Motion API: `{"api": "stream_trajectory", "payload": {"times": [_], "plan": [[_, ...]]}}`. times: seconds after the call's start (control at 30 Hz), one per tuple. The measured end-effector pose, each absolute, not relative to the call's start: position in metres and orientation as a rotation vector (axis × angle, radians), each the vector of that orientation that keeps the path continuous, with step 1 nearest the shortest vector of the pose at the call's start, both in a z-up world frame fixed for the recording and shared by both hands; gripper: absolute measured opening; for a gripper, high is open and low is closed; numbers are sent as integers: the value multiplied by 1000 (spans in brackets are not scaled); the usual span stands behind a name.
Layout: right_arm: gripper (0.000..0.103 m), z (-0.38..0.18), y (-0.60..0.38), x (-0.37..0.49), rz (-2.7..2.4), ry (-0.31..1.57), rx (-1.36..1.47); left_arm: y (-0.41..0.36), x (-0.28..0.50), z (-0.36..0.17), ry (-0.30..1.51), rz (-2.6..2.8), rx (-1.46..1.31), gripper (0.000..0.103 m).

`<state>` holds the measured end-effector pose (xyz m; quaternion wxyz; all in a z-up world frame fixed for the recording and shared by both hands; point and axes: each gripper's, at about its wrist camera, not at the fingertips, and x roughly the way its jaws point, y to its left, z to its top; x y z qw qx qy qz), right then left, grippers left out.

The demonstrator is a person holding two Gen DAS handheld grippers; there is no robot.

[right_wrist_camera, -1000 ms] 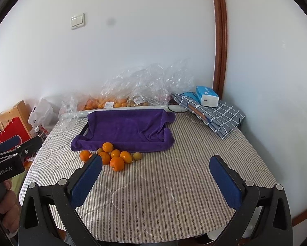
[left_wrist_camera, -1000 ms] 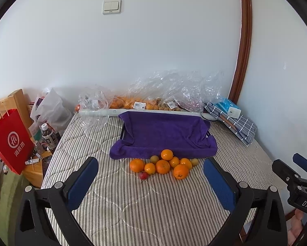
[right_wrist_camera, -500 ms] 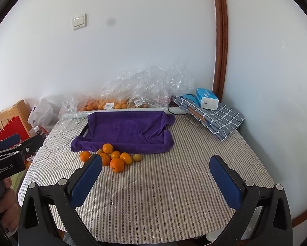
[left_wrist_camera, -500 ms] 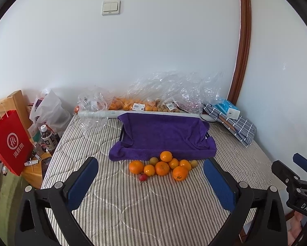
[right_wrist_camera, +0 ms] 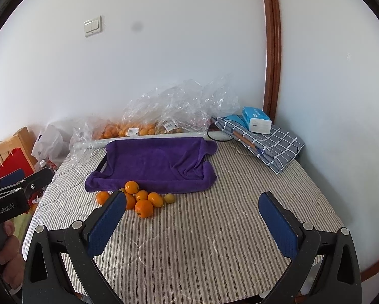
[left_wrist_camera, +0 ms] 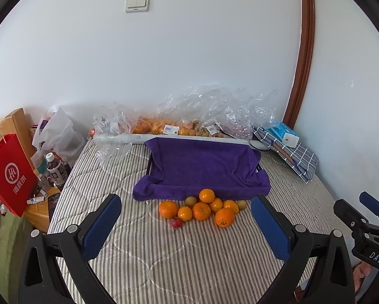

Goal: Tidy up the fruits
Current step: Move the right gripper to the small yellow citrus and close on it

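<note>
A pile of several oranges [left_wrist_camera: 202, 210] with two small green fruits and a small red fruit [left_wrist_camera: 176, 223] lies on the striped bedcover, just in front of a tray draped with a purple towel [left_wrist_camera: 202, 167]. The pile also shows in the right wrist view [right_wrist_camera: 138, 198], with the towel-covered tray [right_wrist_camera: 154, 162] behind it. My left gripper [left_wrist_camera: 186, 225] is open and empty, held short of the pile. My right gripper [right_wrist_camera: 192, 220] is open and empty, to the right of the pile.
Clear plastic bags of fruit [left_wrist_camera: 179, 124] and a white roll [left_wrist_camera: 118, 138] line the wall. A checked cloth with a blue box [right_wrist_camera: 260, 131] lies at the back right. A red bag [left_wrist_camera: 9, 174] and bottles [left_wrist_camera: 55, 172] stand off the left edge.
Both grippers have moved slightly; the fruit pile and tray sit a little lower in the views. Nothing was picked up.
</note>
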<state>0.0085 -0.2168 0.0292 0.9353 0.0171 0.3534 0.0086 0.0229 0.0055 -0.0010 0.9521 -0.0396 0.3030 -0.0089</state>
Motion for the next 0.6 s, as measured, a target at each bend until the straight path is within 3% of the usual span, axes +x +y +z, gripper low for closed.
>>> {"api": "stream_trajectory", "payload": {"times": [0.43,0.6], "plan": [[102,-15,-215,57,65,759,69,29,71,-43,675,27,-99,103],[96,-51,-210,84,75,829,48,45,97,-78,736,65,-102,97]]}}
